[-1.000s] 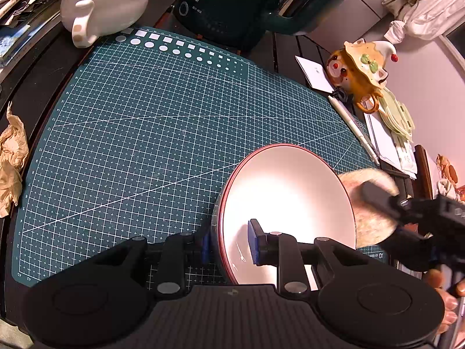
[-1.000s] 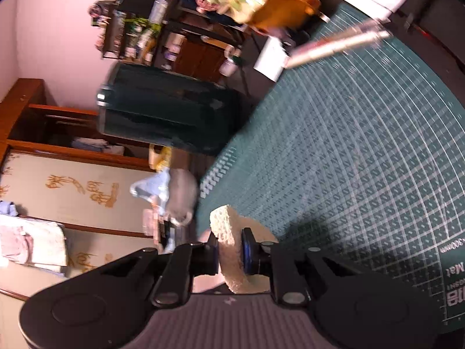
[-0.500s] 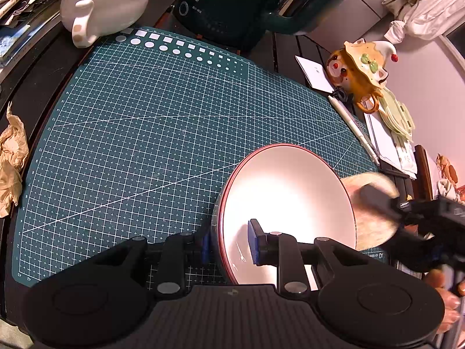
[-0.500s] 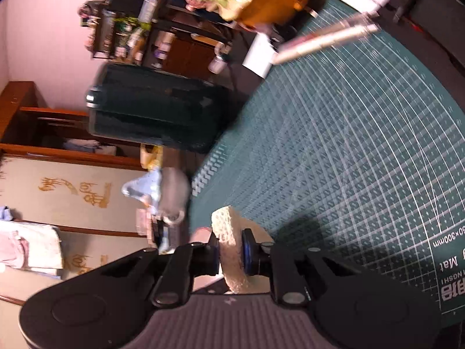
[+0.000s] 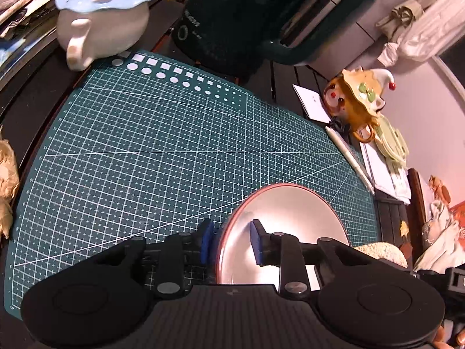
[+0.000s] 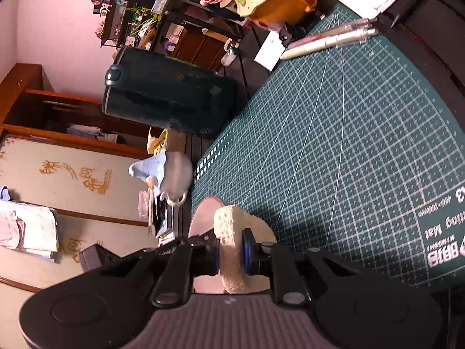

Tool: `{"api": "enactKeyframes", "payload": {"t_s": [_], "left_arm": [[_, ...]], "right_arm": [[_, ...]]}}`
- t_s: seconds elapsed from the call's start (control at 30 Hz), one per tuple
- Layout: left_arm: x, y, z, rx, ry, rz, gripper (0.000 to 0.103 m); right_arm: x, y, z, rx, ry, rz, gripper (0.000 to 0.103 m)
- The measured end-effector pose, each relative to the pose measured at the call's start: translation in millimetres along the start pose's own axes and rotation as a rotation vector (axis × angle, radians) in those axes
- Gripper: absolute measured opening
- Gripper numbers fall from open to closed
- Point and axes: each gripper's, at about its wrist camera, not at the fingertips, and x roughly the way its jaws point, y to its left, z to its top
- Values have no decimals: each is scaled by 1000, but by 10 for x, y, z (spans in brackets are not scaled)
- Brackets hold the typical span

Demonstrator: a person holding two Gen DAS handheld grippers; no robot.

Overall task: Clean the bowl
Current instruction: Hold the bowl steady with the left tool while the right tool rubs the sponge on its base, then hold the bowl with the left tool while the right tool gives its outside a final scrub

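Note:
A white bowl (image 5: 293, 221) with a red rim sits tilted over the green cutting mat (image 5: 145, 151) at its near right. My left gripper (image 5: 231, 242) is shut on the bowl's rim, one blue pad outside and one inside. My right gripper (image 6: 231, 251) is shut on a pale yellow sponge (image 6: 232, 232). The sponge (image 5: 380, 251) shows at the bowl's right edge in the left wrist view. The bowl (image 6: 203, 218) lies just behind the sponge in the right wrist view.
A dark green appliance (image 5: 261, 14) and a white teapot with a blue lid (image 5: 101, 20) stand at the mat's far edge. An orange clown-shaped pot (image 5: 357, 99), pens (image 5: 351, 160) and papers lie at the right. Crumpled paper (image 5: 5, 186) lies at the left.
My right gripper has carried the sponge down toward the near right of the bowl. The bowl now shows lower and more tilted in my left gripper's view.

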Motion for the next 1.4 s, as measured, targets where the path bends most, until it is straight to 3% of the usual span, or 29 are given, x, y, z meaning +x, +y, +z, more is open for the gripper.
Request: {"api": "enactKeyframes", "payload": {"t_s": [0.23, 0.43, 0.57, 0.77, 0.9, 1.1, 1.27, 1.4], "left_arm": [[-194, -34, -37, -3, 4, 27, 20], [-14, -54, -139, 10, 80, 49, 20], [-19, -66, -159, 19, 78, 52, 20], [-18, -52, -176, 17, 79, 47, 20], [-14, -39, -160, 5, 82, 41, 20], [-8, -43, -149, 6, 83, 39, 20], [-8, -55, -153, 13, 83, 45, 20], [-13, -55, -161, 16, 82, 46, 20]], "right_arm": [[-46, 72, 170, -3, -59, 84, 14], [165, -69, 127, 39, 13, 11, 14], [12, 41, 190, 17, -43, 83, 14], [127, -58, 145, 49, 1, 33, 14], [-7, 22, 185, 32, -49, 91, 14], [157, -76, 146, 55, 0, 24, 14], [18, 29, 195, 28, -49, 93, 14], [175, -65, 141, 51, -1, 40, 14]]}}
